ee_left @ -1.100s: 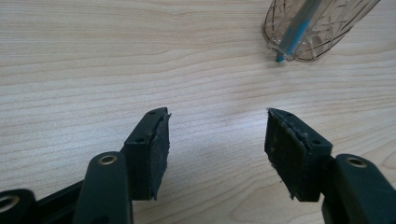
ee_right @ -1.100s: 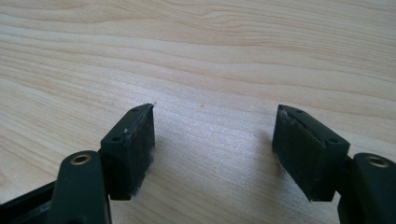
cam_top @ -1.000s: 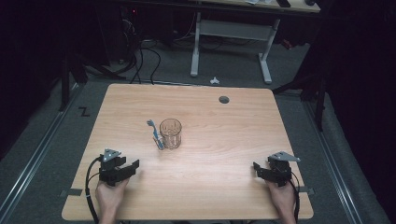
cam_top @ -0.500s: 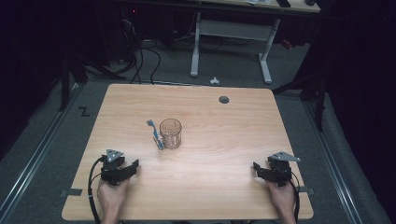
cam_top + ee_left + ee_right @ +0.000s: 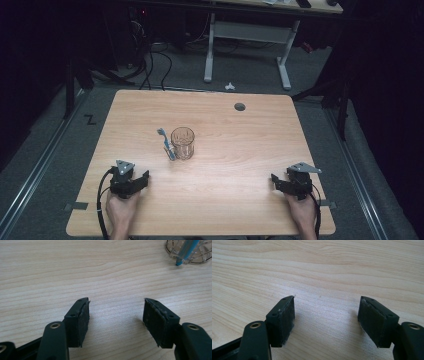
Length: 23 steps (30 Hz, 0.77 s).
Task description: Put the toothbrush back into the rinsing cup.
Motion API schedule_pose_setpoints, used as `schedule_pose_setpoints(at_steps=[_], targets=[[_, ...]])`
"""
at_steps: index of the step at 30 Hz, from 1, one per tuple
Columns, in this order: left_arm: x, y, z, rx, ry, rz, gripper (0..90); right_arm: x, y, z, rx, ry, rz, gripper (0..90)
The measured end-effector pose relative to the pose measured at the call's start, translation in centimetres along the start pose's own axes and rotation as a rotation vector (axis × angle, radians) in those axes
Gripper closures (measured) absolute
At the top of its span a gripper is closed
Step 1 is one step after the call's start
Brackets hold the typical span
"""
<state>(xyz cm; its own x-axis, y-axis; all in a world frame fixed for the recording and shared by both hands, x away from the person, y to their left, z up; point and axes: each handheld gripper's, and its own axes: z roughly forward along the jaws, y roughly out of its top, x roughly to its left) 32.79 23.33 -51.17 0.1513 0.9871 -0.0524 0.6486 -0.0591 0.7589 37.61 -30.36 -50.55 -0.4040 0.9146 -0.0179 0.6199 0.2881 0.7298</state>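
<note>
The glass (image 5: 182, 143) stands mid-tabletop (image 5: 240, 150) exactly where it stood a second ago, blue toothbrush (image 5: 166, 144) touching its left side. Left tongs (image 5: 140, 179) near the front edge, spread, nothing between; they've barely shifted. Right tongs (image 5: 278, 182) spread too, unmoved. No readable writing anywhere.

Count on table (image 5: 240, 200): 1 clear glass cup (image 5: 182, 143), 1 blue toothbrush (image 5: 166, 144) leaning against it. 2 claws: left claw (image 5: 141, 178), right claw (image 5: 276, 181), 2 black jaws each, both spread with nothing between. 2 hands, one per claw. 1 round cable hole (image 5: 239, 106) in tabletop. Beyond table: 1 second desk frame (image 5: 247, 30) with 2 legs, 1 small white scrap (image 5: 229, 86) on floor.
</note>
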Motion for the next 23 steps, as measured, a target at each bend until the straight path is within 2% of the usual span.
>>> schedule_pose_setpoints(at_steps=[5, 8, 23], targets=[[-0.11, -0.05, 0.0, -0.001, 0.004, 0.0, 37.7, 0.01, 0.0, 0.0, 0.0, 0.0, 0.0, 30.0], [-0.52, -0.04, 0.08, 0.011, 0.018, 0.027, 34.3, 0.01, -0.01, 0.0, 0.0, -0.001, -0.002, 30.0], [-0.53, -0.04, 0.09, 0.011, 0.017, 0.027, 33.1, 0.0, -0.01, 0.0, 0.0, 0.0, -0.002, 30.0]])
